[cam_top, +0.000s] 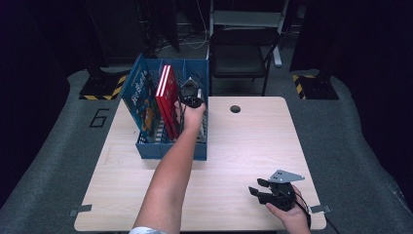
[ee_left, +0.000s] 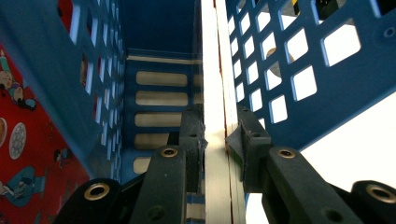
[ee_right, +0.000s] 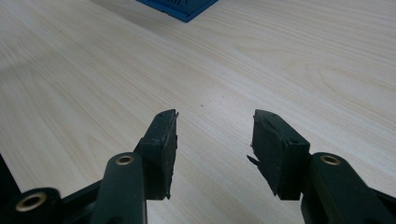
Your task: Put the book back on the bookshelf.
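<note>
A blue lattice crate [cam_top: 170,150] stands on the left half of the wooden table [cam_top: 253,146]. Upright in it are a blue picture book [cam_top: 140,100] and a red book [cam_top: 167,100]. My left gripper [cam_top: 191,96] reaches down into the crate's right compartment. In the left gripper view, the left gripper [ee_left: 215,135] is shut on the edge of a thin white-edged book [ee_left: 210,70], which stands close to the crate's right wall [ee_left: 299,70]. The red book's cartoon cover [ee_left: 28,154] lies beyond a divider. My right gripper [cam_top: 258,187] [ee_right: 215,116] rests open over bare table near the front right corner.
A black folding chair [cam_top: 241,53] stands behind the table. There is a small round hole [cam_top: 235,108] in the tabletop near its far edge. The crate's corner [ee_right: 180,7] lies well ahead of the right gripper. Grey carpet surrounds the table.
</note>
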Tool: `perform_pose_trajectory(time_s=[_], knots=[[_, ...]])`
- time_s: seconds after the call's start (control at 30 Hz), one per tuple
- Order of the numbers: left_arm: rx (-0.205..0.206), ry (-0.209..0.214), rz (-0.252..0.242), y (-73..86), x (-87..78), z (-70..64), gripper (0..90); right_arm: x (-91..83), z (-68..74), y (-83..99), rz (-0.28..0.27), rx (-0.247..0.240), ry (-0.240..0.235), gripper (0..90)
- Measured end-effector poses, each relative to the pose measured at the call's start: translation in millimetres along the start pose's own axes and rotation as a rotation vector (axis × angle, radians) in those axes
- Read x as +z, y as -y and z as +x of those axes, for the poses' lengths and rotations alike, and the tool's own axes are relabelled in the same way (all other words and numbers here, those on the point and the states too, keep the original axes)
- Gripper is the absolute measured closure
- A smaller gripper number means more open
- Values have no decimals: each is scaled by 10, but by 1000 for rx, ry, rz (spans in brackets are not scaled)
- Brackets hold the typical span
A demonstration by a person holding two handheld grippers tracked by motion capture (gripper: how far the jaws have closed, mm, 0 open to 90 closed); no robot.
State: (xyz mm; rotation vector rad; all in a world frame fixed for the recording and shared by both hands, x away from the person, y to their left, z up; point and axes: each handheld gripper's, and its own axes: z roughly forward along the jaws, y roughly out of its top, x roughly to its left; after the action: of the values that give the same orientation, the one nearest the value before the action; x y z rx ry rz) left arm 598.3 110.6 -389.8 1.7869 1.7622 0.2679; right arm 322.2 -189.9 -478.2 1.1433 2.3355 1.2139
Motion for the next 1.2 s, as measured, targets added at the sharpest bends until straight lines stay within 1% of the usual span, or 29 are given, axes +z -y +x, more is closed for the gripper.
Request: perform_pose_trajectory(time_s=[0.03, 0.07, 0.1, 0.13, 0.2, 0.3, 0.37, 0.4, 0.43, 0.47, 0.5, 0.53, 0.57, 0.7, 0.77, 0.83, 0.87, 0.93, 1.0, 1.03, 1.07, 1.1, 1.13, 1.2], knots=[[1, -2, 5, 4, 4, 4, 757, 0, 3, 0, -2, -1, -6, 500], [-3, -3, -3, 15, 25, 8, 757, -3, 1, 0, 0, -6, -8, 500], [-6, 0, 3, 24, 39, 15, 755, -2, 5, -1, -3, -1, -5, 500], [-21, -2, -3, 38, 56, 13, 754, -3, 4, -2, -1, -2, -5, 501], [-16, 0, 3, 55, 65, 31, 753, -3, 1, -2, -1, -2, -3, 501], [-17, 8, -3, 62, 71, 36, 750, 3, 1, -1, 0, 0, 0, 500], [-30, 21, -9, 68, 76, 32, 744, 4, 1, -1, -1, -2, 0, 500], [-31, 26, -23, 81, 88, 29, 740, 3, 0, -2, -1, -5, -1, 500], [-18, 22, 0, 83, 81, 27, 738, 1, -3, -3, 1, -7, -4, 500], [-27, 21, -7, 93, 90, 17, 736, 3, -2, -3, -2, -2, 0, 500], [-20, 24, -7, 103, 96, 19, 734, 3, -5, -3, -2, -3, -1, 500], [-5, 14, 1, 108, 94, 19, 734, 1, -10, -2, -1, -8, -3, 500], [-13, 18, -10, 118, 99, 12, 731, 0, -10, -3, -1, -7, -3, 500], [3, 24, -3, 127, 91, -3, 721, -5, -4, -4, -1, -2, -5, 500], [-5, 29, -18, 140, 96, -9, 715, -3, -8, -4, -2, -4, -5, 500], [-11, 29, -19, 145, 94, -6, 712, -4, -4, -5, -1, -2, -5, 500], [-17, 42, -28, 156, 94, 12, 709, -3, -3, -5, -1, -3, -5, 500], [-19, 51, -18, 163, 80, 26, 707, -3, -5, -6, -1, -5, -4, 500], [-30, 77, -23, 177, 65, 47, 695, -6, -8, -7, -2, -4, -4, 500], [-42, 86, -28, 183, 58, 48, 690, -5, -11, -7, -3, -5, -4, 500], [-41, 90, -27, 182, 44, 49, 689, -5, -13, -7, -4, -5, -3, 500], [-40, 96, -42, 183, 37, 49, 683, -6, -13, -7, -4, -5, -2, 500], [-33, 97, -23, 173, 6, 55, 674, -7, -12, -6, -9, -3, 0, 500], [-46, 111, -42, 174, -26, 56, 653, -10, -14, -6, -11, -5, 4, 500]])
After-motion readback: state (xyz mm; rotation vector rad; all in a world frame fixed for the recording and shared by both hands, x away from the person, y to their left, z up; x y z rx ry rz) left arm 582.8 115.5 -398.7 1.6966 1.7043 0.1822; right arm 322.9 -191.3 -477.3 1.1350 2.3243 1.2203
